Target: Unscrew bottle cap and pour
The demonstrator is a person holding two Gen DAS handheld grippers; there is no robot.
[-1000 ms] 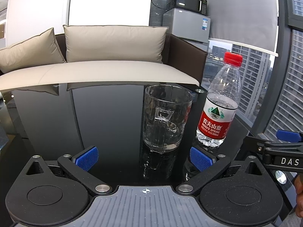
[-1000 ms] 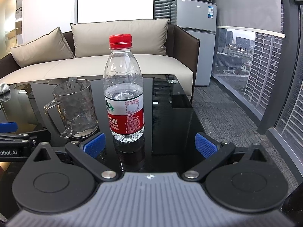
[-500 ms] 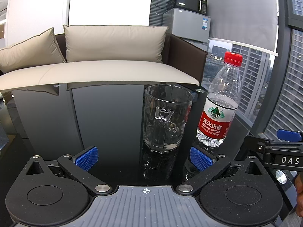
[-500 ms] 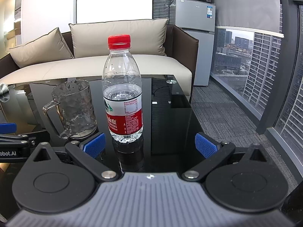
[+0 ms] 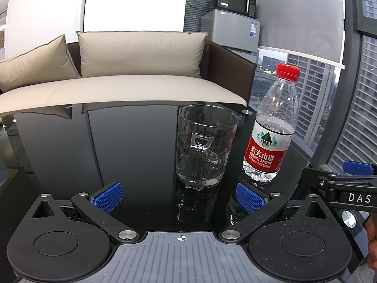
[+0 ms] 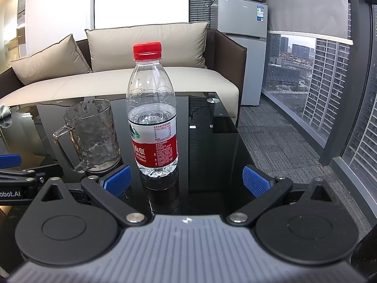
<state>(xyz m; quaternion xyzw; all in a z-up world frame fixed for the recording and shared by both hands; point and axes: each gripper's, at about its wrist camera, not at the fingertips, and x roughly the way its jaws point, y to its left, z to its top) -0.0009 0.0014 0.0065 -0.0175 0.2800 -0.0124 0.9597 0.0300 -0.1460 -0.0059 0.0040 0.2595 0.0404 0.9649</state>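
Note:
A clear plastic water bottle (image 5: pixel 271 136) with a red label and a red cap (image 5: pixel 288 70) stands upright on the black glass table (image 5: pixel 129 146). Left of it stands a clear glass mug (image 5: pixel 205 146), its handle turned toward me in the left wrist view. My left gripper (image 5: pixel 179 197) is open just short of the mug, nothing between its blue pads. In the right wrist view the bottle (image 6: pixel 152 127), its cap (image 6: pixel 147 51) and the mug (image 6: pixel 93 136) stand ahead. My right gripper (image 6: pixel 187 180) is open, the bottle just beyond its left pad.
A beige sofa (image 5: pixel 122 87) with cushions runs along the table's far edge. A grey fridge (image 6: pixel 242 47) with a microwave on top stands behind. Windows and carpeted floor (image 6: pixel 278 141) lie to the right of the table. A person's hand (image 5: pixel 372 243) shows at the right edge.
The right wrist view has shifted slightly, so the bottle sits a little further left between the pads. The left gripper, the mug and the bottle have not moved.

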